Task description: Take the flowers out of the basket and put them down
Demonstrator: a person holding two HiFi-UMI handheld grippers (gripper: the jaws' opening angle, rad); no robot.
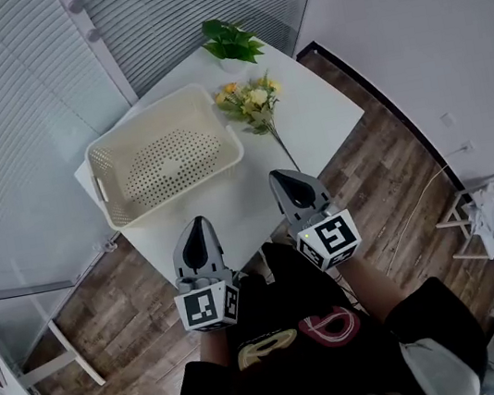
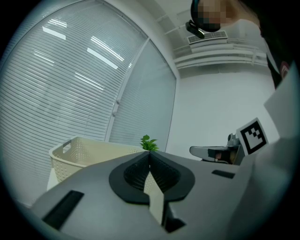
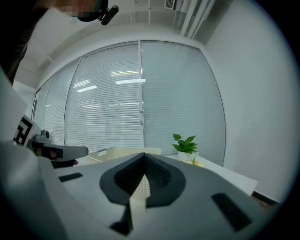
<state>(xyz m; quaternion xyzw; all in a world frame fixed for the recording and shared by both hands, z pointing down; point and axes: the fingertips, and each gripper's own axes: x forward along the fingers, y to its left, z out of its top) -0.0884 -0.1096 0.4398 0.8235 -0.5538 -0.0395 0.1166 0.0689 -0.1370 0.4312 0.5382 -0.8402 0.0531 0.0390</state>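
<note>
We see the bouquet of yellow flowers (image 1: 252,102) lying on the white table (image 1: 318,119), just beside the right corner of the cream perforated basket (image 1: 176,192) and outside it. The basket looks empty. The bouquet's long axis runs from the blooms, up by the basket's rim, back along the thin stem (image 1: 284,150) toward us. The stem's end points almost straight at our right gripper (image 1: 289,177).

That makes the right hand the nearer one by a clear margin. Our left gripper (image 1: 197,224) sits in front of the basket's near wall, well apart from the flowers.

Both grippers hang back at the table's near edge. Each one's own view shows its jaws pressed together with nothing between them.

A small potted plant (image 1: 232,42) stands beyond the bouquet at the far corner.

We judge the flowers to be already out and set down. Any further reach would go forward from the right hand, along the stem.
</note>
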